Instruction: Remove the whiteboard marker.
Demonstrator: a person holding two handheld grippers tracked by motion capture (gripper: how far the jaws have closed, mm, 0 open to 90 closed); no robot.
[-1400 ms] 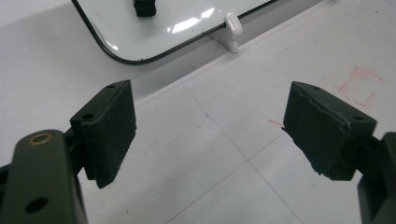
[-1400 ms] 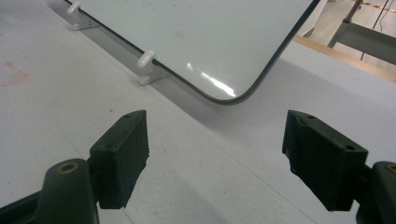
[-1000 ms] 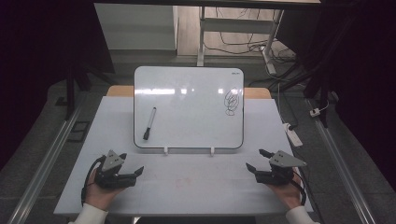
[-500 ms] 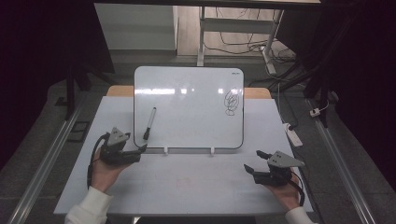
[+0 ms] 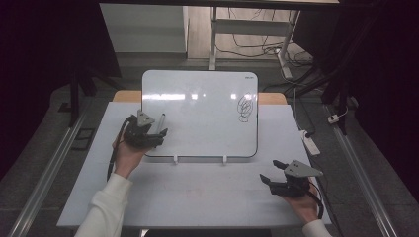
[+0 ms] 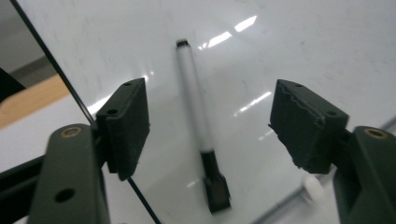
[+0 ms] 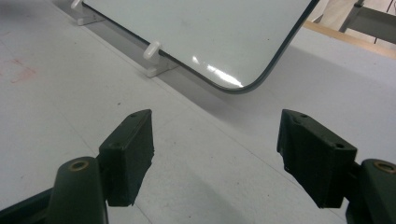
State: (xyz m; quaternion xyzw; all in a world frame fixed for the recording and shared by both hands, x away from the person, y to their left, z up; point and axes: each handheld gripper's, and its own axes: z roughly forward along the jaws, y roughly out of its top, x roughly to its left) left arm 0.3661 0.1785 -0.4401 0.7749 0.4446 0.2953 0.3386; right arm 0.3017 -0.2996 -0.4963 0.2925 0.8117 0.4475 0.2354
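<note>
A white marker pen with a black cap [image 6: 201,136] lies flat near the left edge of the glossy white rectangular whiteboard [image 5: 202,111]. The left gripper [image 6: 208,126] hangs over it, jaws wide on either side, not touching. The right gripper [image 7: 215,156] rests wide open over the pale grey table [image 5: 207,190], well apart from the pen.
</note>
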